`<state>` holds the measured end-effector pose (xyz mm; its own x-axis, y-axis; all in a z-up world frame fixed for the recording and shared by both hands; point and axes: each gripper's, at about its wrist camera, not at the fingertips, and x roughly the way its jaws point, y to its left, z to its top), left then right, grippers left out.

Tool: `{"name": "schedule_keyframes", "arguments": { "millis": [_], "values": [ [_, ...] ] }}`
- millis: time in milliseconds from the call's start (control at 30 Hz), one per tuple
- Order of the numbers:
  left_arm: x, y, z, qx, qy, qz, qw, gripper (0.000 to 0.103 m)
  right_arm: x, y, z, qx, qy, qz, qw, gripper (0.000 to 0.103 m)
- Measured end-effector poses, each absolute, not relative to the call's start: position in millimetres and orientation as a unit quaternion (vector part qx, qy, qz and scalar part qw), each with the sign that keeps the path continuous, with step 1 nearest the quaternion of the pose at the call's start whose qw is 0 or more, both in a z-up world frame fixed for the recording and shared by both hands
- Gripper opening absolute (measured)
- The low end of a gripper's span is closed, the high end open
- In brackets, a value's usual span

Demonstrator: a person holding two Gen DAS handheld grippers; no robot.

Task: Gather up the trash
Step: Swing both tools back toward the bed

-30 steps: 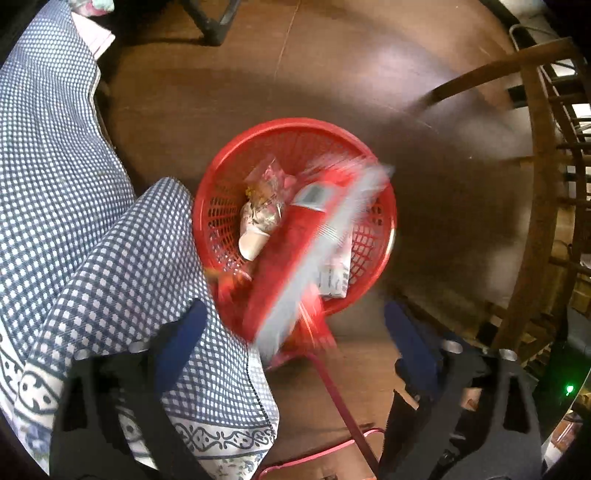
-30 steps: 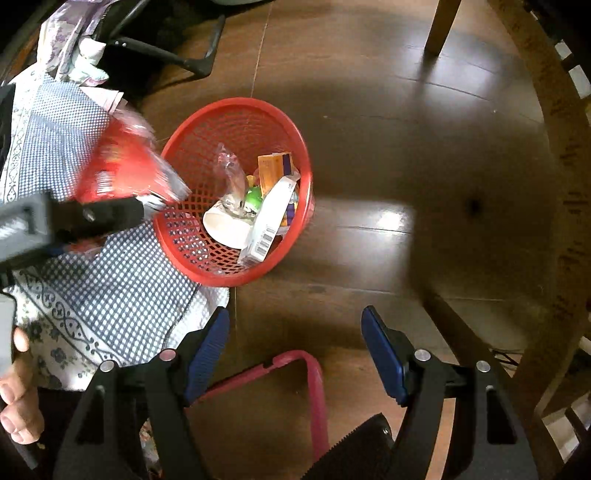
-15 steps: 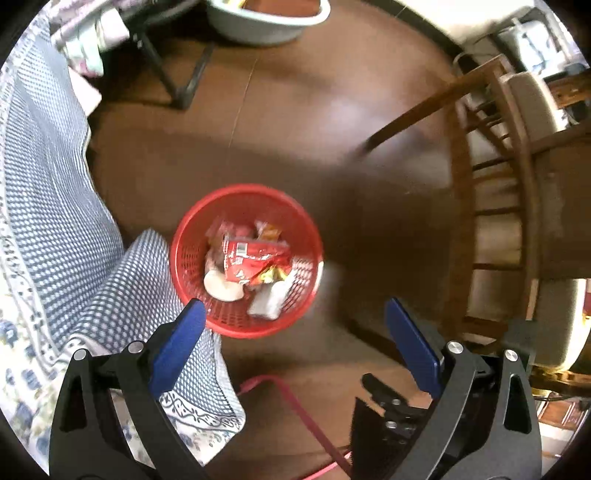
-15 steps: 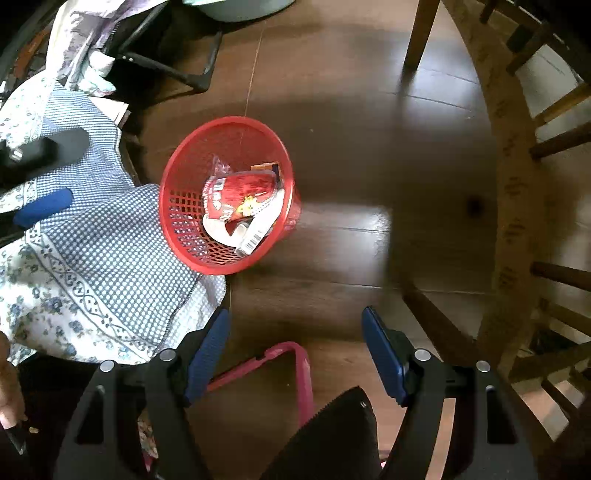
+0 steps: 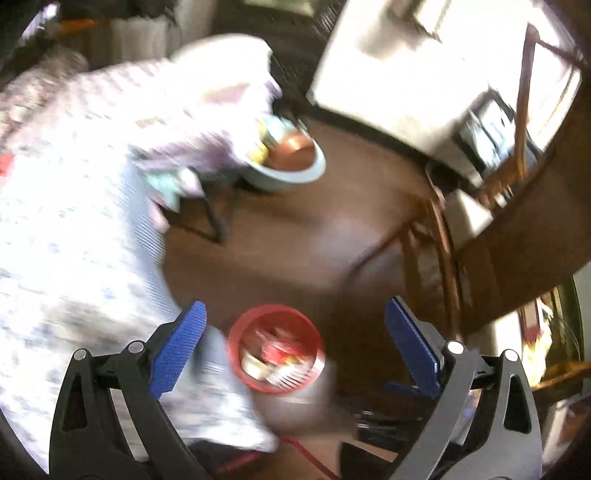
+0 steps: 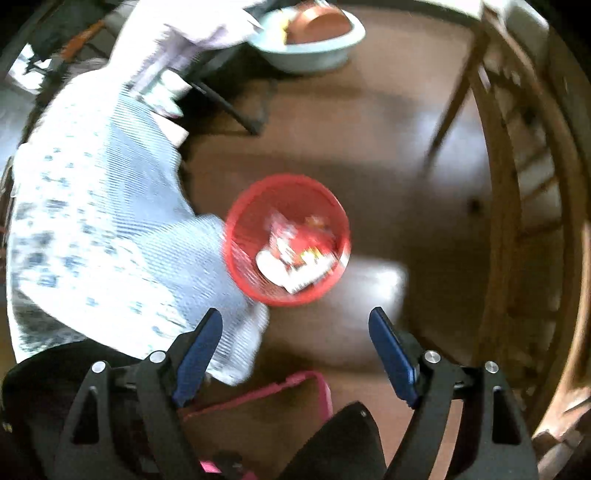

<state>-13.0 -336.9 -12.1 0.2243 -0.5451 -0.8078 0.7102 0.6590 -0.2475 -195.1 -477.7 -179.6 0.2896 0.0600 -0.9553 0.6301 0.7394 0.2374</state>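
A: Both tools are up off the floor now, and both pictures are smeared with motion. A second ago the left tool (image 5: 293, 341) was right over the basket (image 5: 276, 349), with a red packet dropping in between its fingers. Now the basket looks small and far below, showing between the blue pads (image 5: 177, 349).

B: Is the left tool holding anything?

A: No. Its jaws stand wide apart with only the floor (image 5: 295, 236) and the basket seen through the gap. The red packet (image 5: 284, 349) lies inside the basket on top of the other wrappers.

B: And the right one?

A: The right tool (image 6: 295, 347) is apart too, and its jaws have just been opening a little further. Nothing is between them. From its camera the basket (image 6: 286, 240) sits on the floor ahead of the fingers, just beside the hanging edge of the checked cloth (image 6: 110, 221), and it looks smaller than it did a second ago.

B: Anything new in sight?

A: Yes. A pale basin (image 6: 310, 33) holding something brown has come into both views at the top, near a dark metal leg (image 6: 229, 107). The wooden chair (image 6: 517, 184) is on the right as before, and more of it shows in the left view. A pink frame (image 6: 288, 384) lies on the floor close under the right tool.
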Motion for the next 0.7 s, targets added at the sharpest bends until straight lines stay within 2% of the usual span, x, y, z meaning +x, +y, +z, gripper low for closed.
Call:
{"name": "schedule_keyframes", "arguments": {
  "millis": [167, 367, 533, 700],
  "values": [
    [63, -233, 30, 0.059, 0.421, -0.301, 0.853, 0.094, -141, -438, -114, 0.259, 0.518, -0.146, 0.802, 0.080],
    [143, -114, 36, 0.009, 0.391, -0.170, 0.905, 0.094, -49, -357, -52, 0.201, 0.478, -0.062, 0.853, 0.085],
    [171, -32, 30, -0.057, 0.365, -0.078, 0.926, 0.094, 36, -289, -24, 0.160, 0.457, -0.017, 0.875, 0.086],
    [182, 5, 34, -0.075, 0.357, -0.038, 0.930, 0.094, 118, -239, -13, 0.158, 0.423, -0.007, 0.892, 0.086]
  ]
}}
